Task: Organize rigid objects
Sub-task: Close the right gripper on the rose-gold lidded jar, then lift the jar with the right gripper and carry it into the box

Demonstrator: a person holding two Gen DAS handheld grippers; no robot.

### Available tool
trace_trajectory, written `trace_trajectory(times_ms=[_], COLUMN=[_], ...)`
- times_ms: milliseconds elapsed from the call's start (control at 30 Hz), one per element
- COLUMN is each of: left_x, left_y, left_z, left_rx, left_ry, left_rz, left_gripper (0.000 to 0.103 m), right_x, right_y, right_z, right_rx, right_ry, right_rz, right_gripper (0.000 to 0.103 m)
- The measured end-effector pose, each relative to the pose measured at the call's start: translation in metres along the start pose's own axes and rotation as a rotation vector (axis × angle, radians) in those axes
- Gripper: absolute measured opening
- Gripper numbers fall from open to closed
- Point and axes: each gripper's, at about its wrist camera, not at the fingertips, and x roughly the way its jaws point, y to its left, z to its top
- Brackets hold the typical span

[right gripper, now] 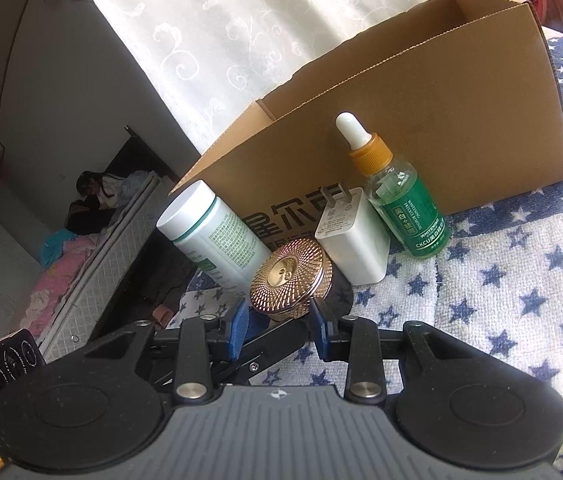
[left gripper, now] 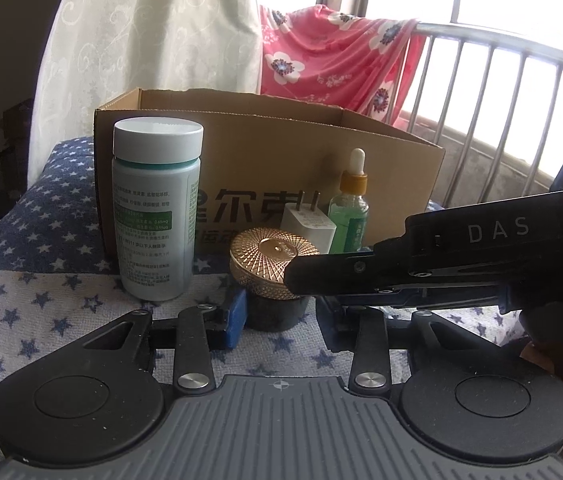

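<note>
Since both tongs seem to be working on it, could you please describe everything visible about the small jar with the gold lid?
The jar is small and round, with a dark, speckled body and a shiny gold lid patterned in fine radiating lines around a smooth centre. It stands upright on the star-patterned cloth. The left tongs clamp its body; the right tongs clamp the lid.

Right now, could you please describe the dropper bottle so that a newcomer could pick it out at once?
Find the open cardboard box on the star-patterned cloth. In front of it stand four items; the dropper bottle is at the end, beside the white charger. It alone is clear with green liquid, an orange collar and a white rubber bulb.
</note>
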Motion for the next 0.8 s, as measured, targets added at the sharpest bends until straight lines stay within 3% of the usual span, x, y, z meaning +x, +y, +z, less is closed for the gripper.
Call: trace_trajectory(times_ms=[233,367,800], left_x=[0.0,0.009,0.022], left_y=[-0.002,0.003,0.006], left_z=[0.003,0.006,0.006], left_rx=[0.017,0.014,0.005], left_ry=[-0.005,0.007,0.016], left_rz=[0.007,0.009,0.02], left_gripper=[0.041,0.053,0.053], right_x=[-0.007,0.0,0.018], right_y=[-0.004,-0.011,-0.021], right_z=[0.006,0.011,0.01], right_rx=[0.01,0.033,0.087], right_ry=[-0.052,-0.049,-0.026], right_rz=[-0.049,-0.044,-0.01], right_gripper=[0.039,0.043,0.042])
